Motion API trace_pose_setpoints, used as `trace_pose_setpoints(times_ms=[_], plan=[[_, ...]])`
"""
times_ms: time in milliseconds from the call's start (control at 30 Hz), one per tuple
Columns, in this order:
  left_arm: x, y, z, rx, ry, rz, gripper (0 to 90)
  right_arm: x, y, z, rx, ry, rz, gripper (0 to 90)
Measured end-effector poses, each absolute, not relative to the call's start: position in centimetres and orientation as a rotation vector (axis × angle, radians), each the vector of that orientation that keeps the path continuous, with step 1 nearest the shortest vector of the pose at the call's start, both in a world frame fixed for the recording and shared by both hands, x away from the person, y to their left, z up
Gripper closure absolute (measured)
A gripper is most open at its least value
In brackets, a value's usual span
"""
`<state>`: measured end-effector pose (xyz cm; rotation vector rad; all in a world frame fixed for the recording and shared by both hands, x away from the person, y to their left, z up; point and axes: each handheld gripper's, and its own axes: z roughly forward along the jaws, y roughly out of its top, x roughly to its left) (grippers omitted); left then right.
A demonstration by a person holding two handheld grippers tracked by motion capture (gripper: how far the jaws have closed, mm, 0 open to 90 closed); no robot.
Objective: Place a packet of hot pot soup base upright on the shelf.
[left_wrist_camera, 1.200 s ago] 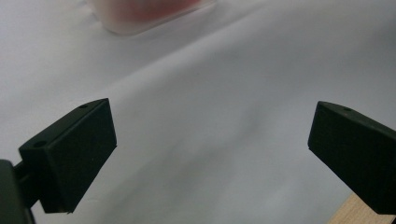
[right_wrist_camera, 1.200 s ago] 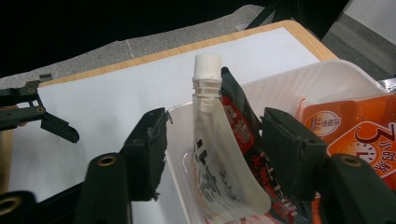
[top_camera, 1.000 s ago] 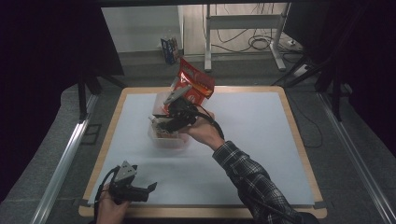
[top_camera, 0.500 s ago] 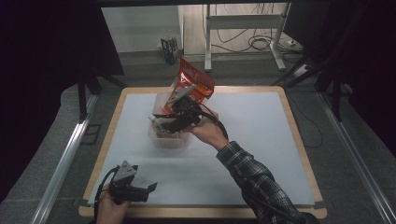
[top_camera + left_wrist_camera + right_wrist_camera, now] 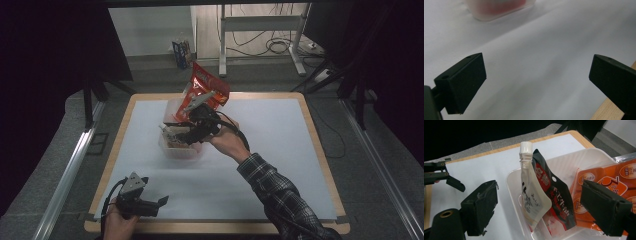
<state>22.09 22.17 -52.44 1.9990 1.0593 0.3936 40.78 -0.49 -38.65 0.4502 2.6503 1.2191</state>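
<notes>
Spouted pouch point(image 5: 531, 192) between just-opened right gripper point(image 5: 549, 212) jaws

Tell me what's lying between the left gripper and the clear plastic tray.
Nothing: bare white table sheet separates the left gripper from the tray, in the high view and left gripper view.

Dim surroundings, bright mat, blurred close-ups
</notes>
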Motion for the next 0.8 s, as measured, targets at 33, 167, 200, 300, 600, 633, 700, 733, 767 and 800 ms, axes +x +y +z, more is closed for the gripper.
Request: trace_pose_setpoints(times_ms=[33, 167, 200, 300, 600, 633, 700, 733, 767, 800], plan=[[22.1, 22.2, -52.4, 2.000, 1.057, 0.395, 1.0, 40.7, -0.5, -38.6, 0.455, 2.650, 1.219, 13.4], [22.0, 22.1, -52.4, 2.002, 1.052, 0.410, 0.8, 40.6, -0.8, -38.5, 0.460, 2.643, 1.224, 12.3], [22.0, 22.1, -52.4, 2.002, 1.050, 0.413, 0.8, 40.5, -0.9, -38.5, 0.456, 2.644, 1.224, 12.1], [22.0, 22.1, -52.4, 2.006, 1.045, 0.418, 0.8, 40.3, -1.1, -38.4, 0.454, 2.644, 1.228, 11.5], [22.0, 22.0, -52.4, 2.008, 1.038, 0.426, 0.7, 39.8, -2.0, -38.3, 0.459, 2.630, 1.224, 7.7], [22.0, 22.0, -52.4, 2.008, 1.038, 0.426, 0.7, 39.7, -2.1, -38.3, 0.463, 2.630, 1.225, 7.3], [22.0, 22.0, -52.4, 2.007, 1.037, 0.427, 0.7, 39.6, -2.3, -38.3, 0.467, 2.630, 1.223, 6.4], [22.0, 22.0, -52.4, 2.008, 1.037, 0.427, 0.7, 39.6, -2.4, -38.3, 0.468, 2.630, 1.220, 6.0], [22.0, 22.0, -52.4, 2.008, 1.037, 0.428, 0.7, 39.6, -2.6, -38.4, 0.468, 2.628, 1.221, 5.5], [22.0, 22.0, -52.4, 2.009, 1.036, 0.428, 0.7, 39.5, -2.7, -38.4, 0.470, 2.627, 1.220, 5.1]])
